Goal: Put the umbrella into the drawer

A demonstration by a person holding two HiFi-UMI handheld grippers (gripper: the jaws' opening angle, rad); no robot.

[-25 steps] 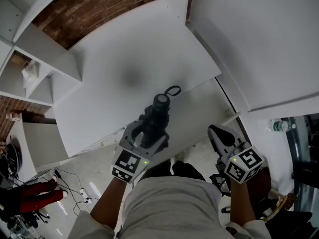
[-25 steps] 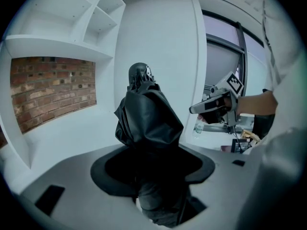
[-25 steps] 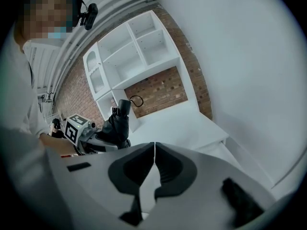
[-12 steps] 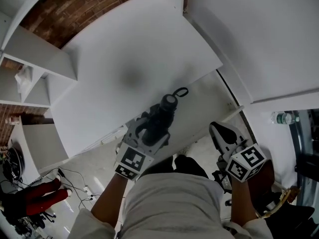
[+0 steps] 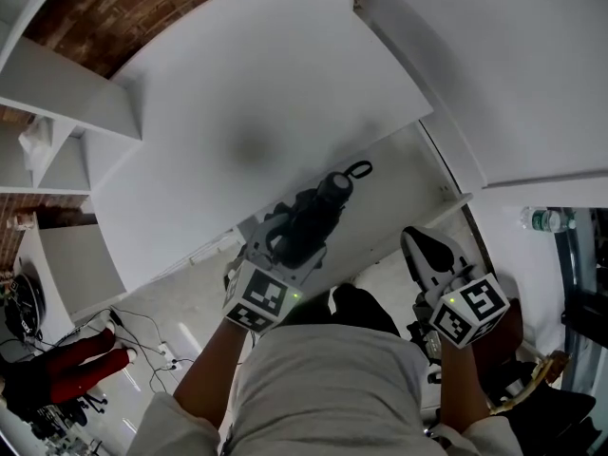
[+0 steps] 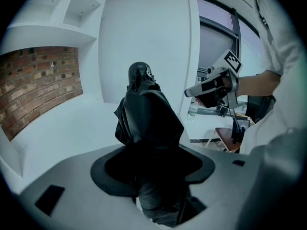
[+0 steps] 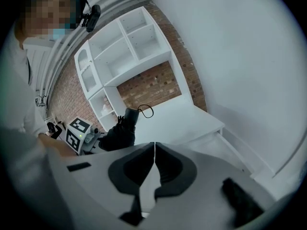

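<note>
Now the left claw (image 5: 285, 247) clenches the folded umbrella (image 5: 326, 205), whose long axis runs on toward the far right above the open drawer (image 5: 401, 180), while the right claw (image 5: 420, 247) hangs closed on nothing, near right.

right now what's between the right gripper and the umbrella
Nothing stands there: the head view shows only bare white drawer between the right gripper and the black umbrella held in the left gripper.
</note>
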